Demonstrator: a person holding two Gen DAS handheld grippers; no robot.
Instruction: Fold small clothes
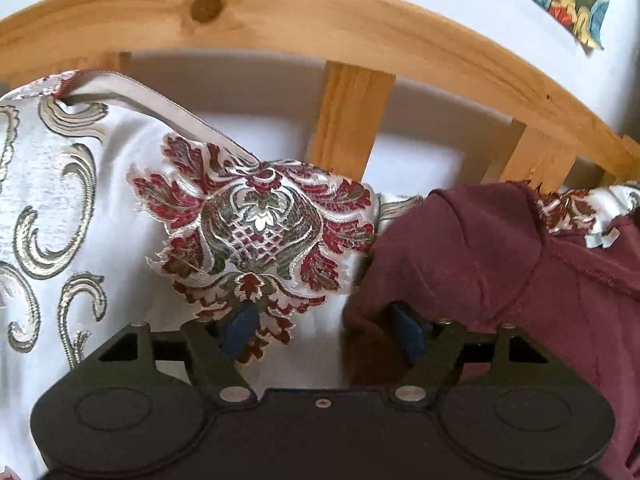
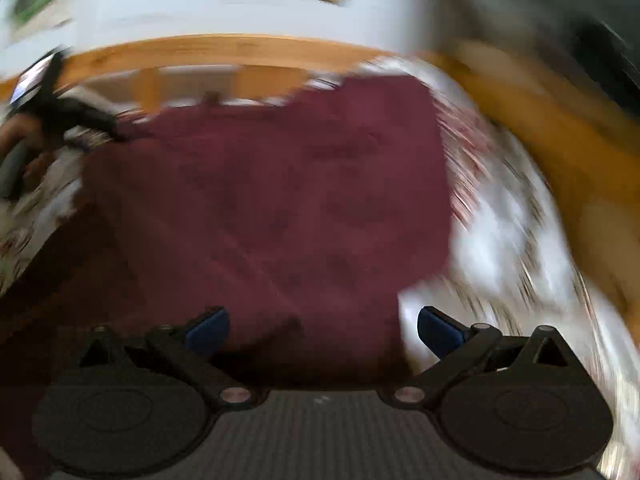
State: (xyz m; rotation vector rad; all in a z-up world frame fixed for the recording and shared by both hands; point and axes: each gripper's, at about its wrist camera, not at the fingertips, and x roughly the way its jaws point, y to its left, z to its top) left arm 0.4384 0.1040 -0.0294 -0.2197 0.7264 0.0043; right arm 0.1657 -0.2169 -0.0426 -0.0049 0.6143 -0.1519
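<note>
Maroon garment [image 2: 264, 208] lies spread on the patterned bedspread [image 1: 80, 208], headboard [image 1: 280, 16] at 12 o'clock. Left gripper [image 1: 324, 330] released, jaws apart, garment edge at its 3 o'clock finger. Right gripper [image 2: 320, 330] released above the cloth; view blurred. Judgement: pinch one single layer at the edge, lift low, keep both sides level to avoid bunching.

L gripper [image 1: 324, 330]: jaws wide apart, blue pads [image 1: 240, 328] spread, R pad's tip tucked under cloth edge. R gripper [image 2: 322, 330]: jaws wide apart too, nothing betw. pads [image 2: 438, 332]; view v. blurred. L gripper also visible far left in R view.
</note>
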